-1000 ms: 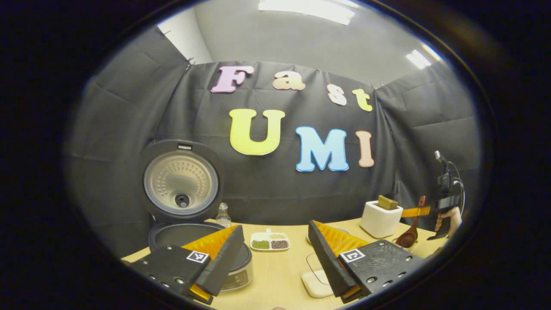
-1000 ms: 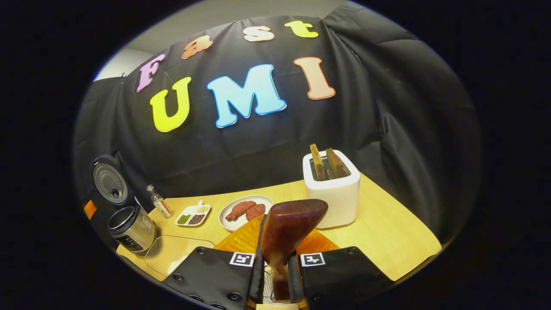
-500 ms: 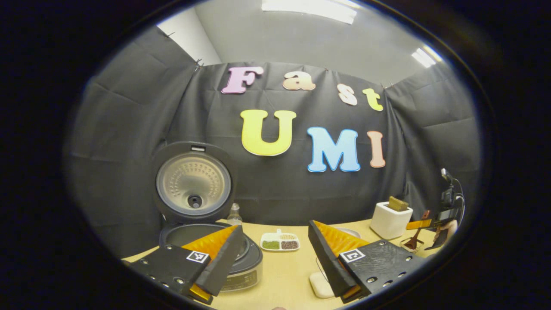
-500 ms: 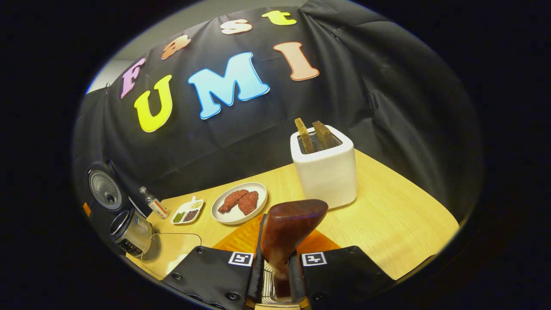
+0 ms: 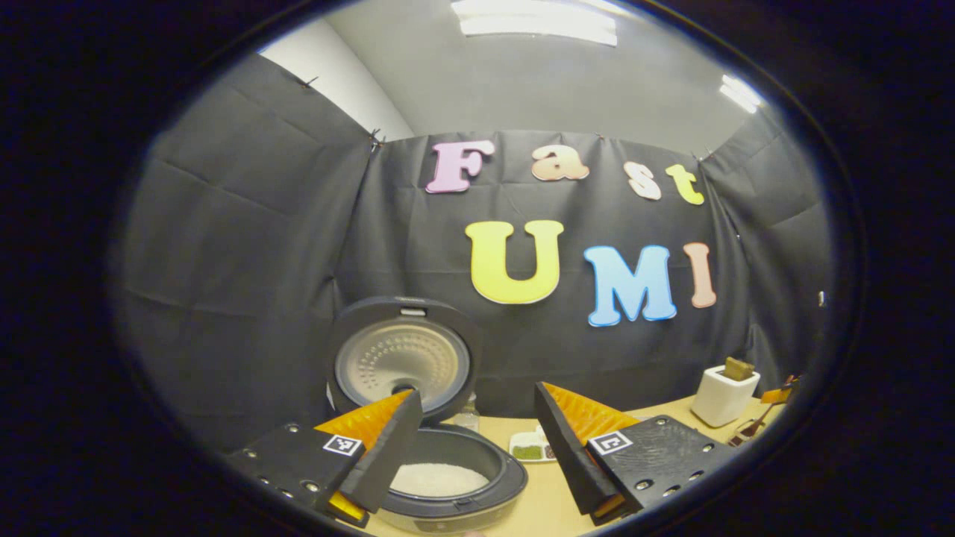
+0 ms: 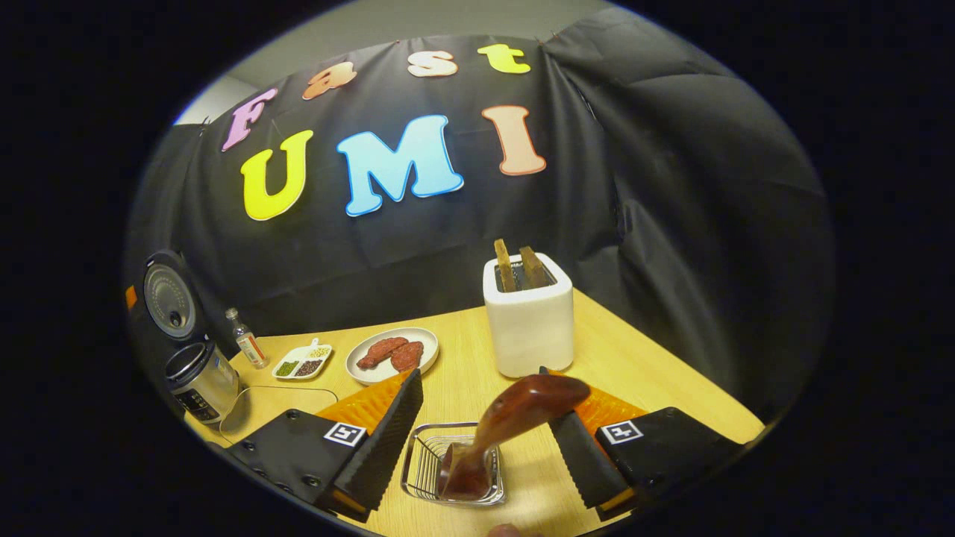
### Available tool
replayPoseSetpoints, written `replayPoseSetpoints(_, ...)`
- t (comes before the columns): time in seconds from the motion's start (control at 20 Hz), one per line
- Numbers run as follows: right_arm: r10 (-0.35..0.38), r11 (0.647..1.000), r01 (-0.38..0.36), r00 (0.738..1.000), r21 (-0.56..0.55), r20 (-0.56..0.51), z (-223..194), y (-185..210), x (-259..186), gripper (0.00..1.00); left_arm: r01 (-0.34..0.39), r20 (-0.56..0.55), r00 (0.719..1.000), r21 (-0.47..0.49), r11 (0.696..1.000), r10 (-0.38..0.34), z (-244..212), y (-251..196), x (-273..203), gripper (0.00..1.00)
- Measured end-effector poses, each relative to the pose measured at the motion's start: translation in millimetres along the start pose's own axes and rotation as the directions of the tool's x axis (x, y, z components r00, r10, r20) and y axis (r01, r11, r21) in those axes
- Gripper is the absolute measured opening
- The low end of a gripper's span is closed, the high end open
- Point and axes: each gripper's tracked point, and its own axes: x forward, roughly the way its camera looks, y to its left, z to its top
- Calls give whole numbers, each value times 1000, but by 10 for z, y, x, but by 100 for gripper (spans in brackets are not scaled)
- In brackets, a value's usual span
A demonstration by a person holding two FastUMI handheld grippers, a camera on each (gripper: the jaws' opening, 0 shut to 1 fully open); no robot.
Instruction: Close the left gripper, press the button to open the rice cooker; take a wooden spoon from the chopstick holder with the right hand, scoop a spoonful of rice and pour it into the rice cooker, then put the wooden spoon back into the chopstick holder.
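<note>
Wooden spoon (image 6: pixel 515 418) back in the chopstick holder (image 6: pixel 455 464), handle down.
Right tongs (image 6: pixel 485 432) gape around it, released; left tongs (image 5: pixel 477 447) hang open above the rice cooker (image 5: pixel 448 477), its lid up, rice inside, across the worktop (image 6: pixel 656 373).

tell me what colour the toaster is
White. The toaster holds two brown slices, showing best in the right gripper view.

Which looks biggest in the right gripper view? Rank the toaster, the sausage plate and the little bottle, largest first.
1. toaster
2. sausage plate
3. little bottle

The bottle stands farther from the camera, which shrinks it somewhat, but the gaps look too wide to change the order.
</note>
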Motion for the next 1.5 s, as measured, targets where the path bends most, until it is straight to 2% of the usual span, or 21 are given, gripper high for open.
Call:
replayPoseSetpoints(0.15,-15,995,24,996,-100,88,156,-20,-308,98,-53,52,997,43,998,51,361,304,226,94)
replayPoseSetpoints(0.25,-23,991,42,989,-127,144,245,-13,-486,98,-73,68,995,39,997,70,553,455,417,94)
replayPoseSetpoints(0.45,43,990,-17,981,-137,190,223,144,-703,98,-31,-1,1000,-19,999,31,694,504,809,93)
replayPoseSetpoints(0.5,41,990,-13,979,-142,197,226,130,-724,93,-26,-4,1000,-20,999,26,749,504,915,93)
replayPoseSetpoints(0.55,34,989,-4,978,-147,205,230,114,-753,98,-34,-7,999,-8,999,34,790,547,1039,93)
replayPoseSetpoints(0.8,27,990,6,972,-140,235,241,44,-881,98,-86,-36,996,11,996,87,884,836,1653,92)
replayPoseSetpoints(0.9,15,992,16,970,-124,243,250,-20,-918,98,-115,-18,993,56,992,116,944,969,1890,92)
replayPoseSetpoints(1.05,-6,994,33,971,-107,239,208,-122,-928,98,-113,-62,991,85,990,119,771,974,2062,92)
replayPoseSetpoints(1.25,-9,996,31,974,-89,228,150,-161,-923,98,-121,-133,983,24,992,123,482,973,2241,94)
replayPoseSetpoints(1.3,-5,996,25,974,-88,226,137,-160,-921,98,-131,-147,980,36,991,135,418,989,2243,92)
replayPoseSetpoints(1.45,7,998,8,975,-69,220,123,-133,-874,98,-130,-182,973,63,989,140,411,930,2188,95)
replayPoseSetpoints(1.5,14,999,-3,977,-53,215,107,-100,-842,93,-128,-195,971,67,990,139,399,912,2153,95)
